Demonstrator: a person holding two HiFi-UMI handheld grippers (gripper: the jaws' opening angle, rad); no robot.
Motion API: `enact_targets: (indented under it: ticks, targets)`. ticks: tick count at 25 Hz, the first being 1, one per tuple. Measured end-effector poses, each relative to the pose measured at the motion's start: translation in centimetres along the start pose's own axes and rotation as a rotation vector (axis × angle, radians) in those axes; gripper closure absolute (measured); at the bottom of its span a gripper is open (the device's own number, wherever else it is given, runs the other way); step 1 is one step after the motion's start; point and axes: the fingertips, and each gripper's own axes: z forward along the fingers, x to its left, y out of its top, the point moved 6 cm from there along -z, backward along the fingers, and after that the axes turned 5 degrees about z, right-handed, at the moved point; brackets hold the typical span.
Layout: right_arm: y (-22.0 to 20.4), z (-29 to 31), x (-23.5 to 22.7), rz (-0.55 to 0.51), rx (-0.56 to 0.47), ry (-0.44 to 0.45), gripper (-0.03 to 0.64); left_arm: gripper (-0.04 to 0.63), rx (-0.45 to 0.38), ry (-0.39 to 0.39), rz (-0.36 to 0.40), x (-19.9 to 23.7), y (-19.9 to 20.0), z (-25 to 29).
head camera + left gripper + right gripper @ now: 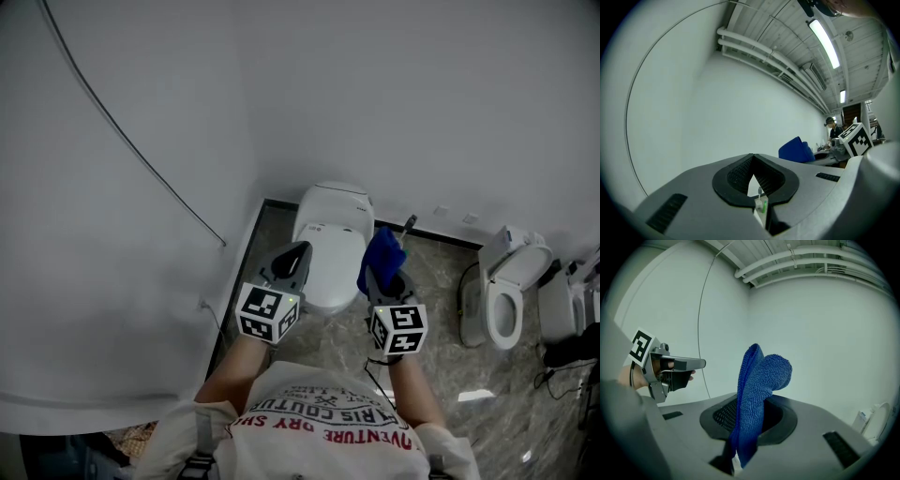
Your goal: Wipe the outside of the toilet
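Blue terry first, head view: shows cloth pinched in right gripper, just right of white toilet, lid down, in far corner on grey stone floor. Places left gripper over toilet's near-left edge; contact unreadable. Second toilet, lid up, well to the right.

Left gripper view: reads jaws closed tip to tip, nothing held; catches cloth and right gripper's marker cube off to right.

Right gripper view: reads jaws clamped on cloth, folds standing up above them; left gripper to left, apart.
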Motion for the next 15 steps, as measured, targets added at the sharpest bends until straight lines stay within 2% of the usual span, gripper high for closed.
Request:
enact_targets:
  ticks: [4, 15]
  targets:
    - [-0.5, -0.3, 0.5, 0.049, 0.006, 0.015, 0.54, 0.588, 0.009, 0.006, -0.008, 0.0, -0.4, -0.7]
    - [-0.6, -0.6, 0.8, 0.023, 0.005, -0.003, 0.54, 0.588, 0.028, 0.01, -0.007, 0.1, -1.2, -1.2]
